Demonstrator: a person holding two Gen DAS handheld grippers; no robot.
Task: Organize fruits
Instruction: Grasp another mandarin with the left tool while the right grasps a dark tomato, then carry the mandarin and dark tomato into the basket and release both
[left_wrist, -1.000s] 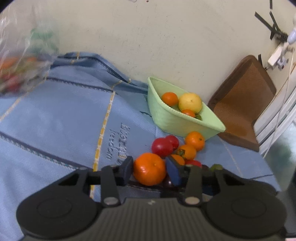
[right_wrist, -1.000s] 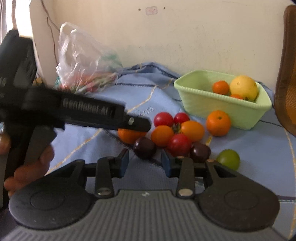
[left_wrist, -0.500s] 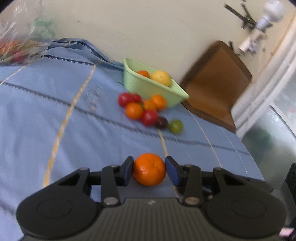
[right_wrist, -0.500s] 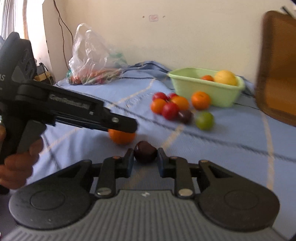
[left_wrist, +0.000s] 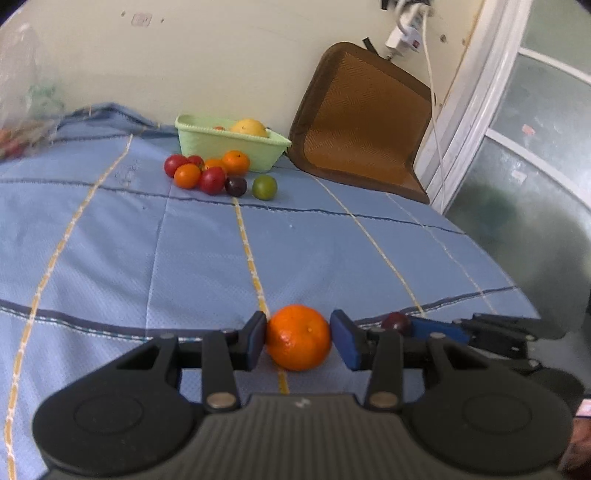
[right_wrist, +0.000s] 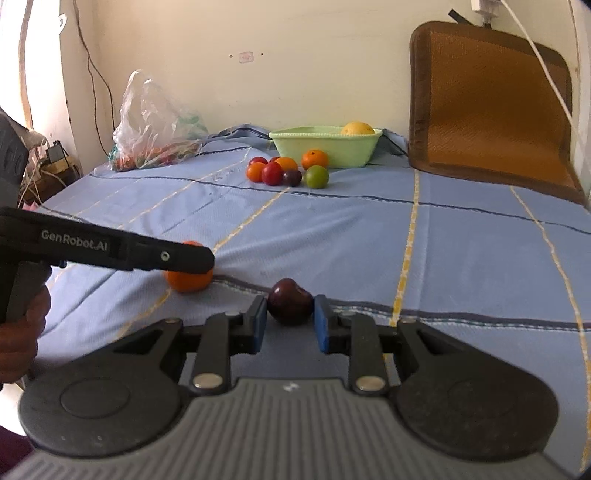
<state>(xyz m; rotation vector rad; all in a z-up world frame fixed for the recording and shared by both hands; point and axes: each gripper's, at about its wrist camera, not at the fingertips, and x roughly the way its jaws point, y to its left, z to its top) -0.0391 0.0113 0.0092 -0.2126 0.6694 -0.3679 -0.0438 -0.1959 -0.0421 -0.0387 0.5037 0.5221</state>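
My left gripper has an orange between its blue pads, low over the blue bedspread near its front edge. The pads still touch the fruit while the jaws ease open. Just to its right, my right gripper is shut on a dark plum. The plum also shows in the left wrist view. Far back, a pale green basket holds a yellow fruit. Several tomatoes, oranges, a plum and a green fruit lie in front of it.
A clear plastic bag of produce lies at the back left. A brown cushion leans on the wall at the back right, with a white cable hanging beside it. The bed drops off at its right edge. A hand holds the left gripper.
Both grippers have drawn back from the fruit pile to the near edge of the bed, carrying their fruit. The right gripper, open a second ago, has shut on the plum.
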